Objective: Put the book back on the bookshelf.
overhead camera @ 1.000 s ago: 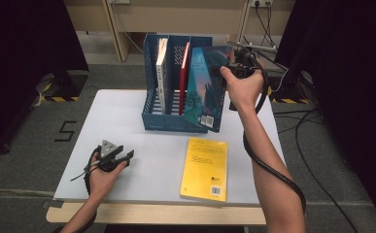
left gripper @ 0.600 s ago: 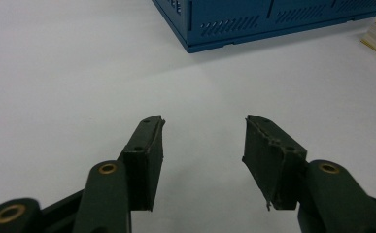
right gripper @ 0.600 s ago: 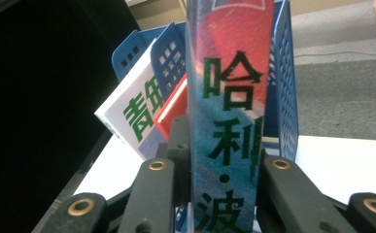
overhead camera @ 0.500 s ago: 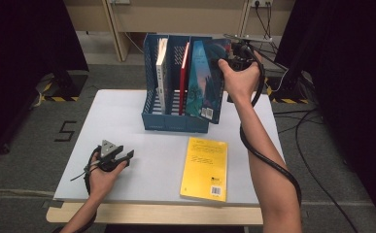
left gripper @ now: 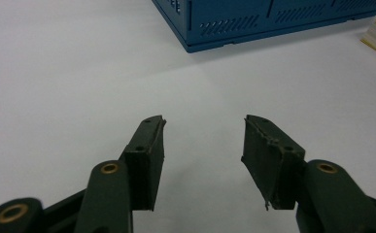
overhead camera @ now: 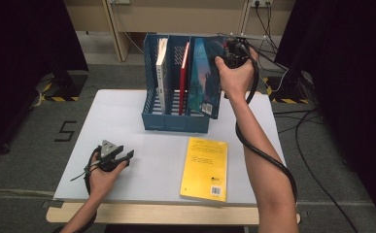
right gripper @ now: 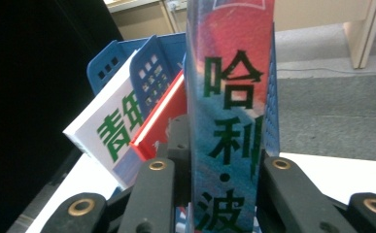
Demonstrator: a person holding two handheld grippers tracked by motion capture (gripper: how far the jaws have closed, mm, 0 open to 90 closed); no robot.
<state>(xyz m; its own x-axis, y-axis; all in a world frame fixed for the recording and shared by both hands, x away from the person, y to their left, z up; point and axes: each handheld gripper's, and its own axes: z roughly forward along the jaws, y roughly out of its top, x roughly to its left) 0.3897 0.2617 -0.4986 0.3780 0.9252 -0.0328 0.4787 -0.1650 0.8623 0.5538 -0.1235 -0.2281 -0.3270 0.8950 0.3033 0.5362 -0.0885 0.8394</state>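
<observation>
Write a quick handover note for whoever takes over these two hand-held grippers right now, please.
Right hand-held gripper: shut on the spine of the blue book, which stands upright in the rightmost slot of the blue file rack.
Left hand-held gripper: open, holding nothing, resting low over the white table in front of the rack.
In the rack: a white book in the left slot, a red book in the middle slot.
Done: those two look shelved, and the blue book looks nearly seated.
Left: release the blue book, then probably shelve the yellow book, which lies flat on the table.
</observation>
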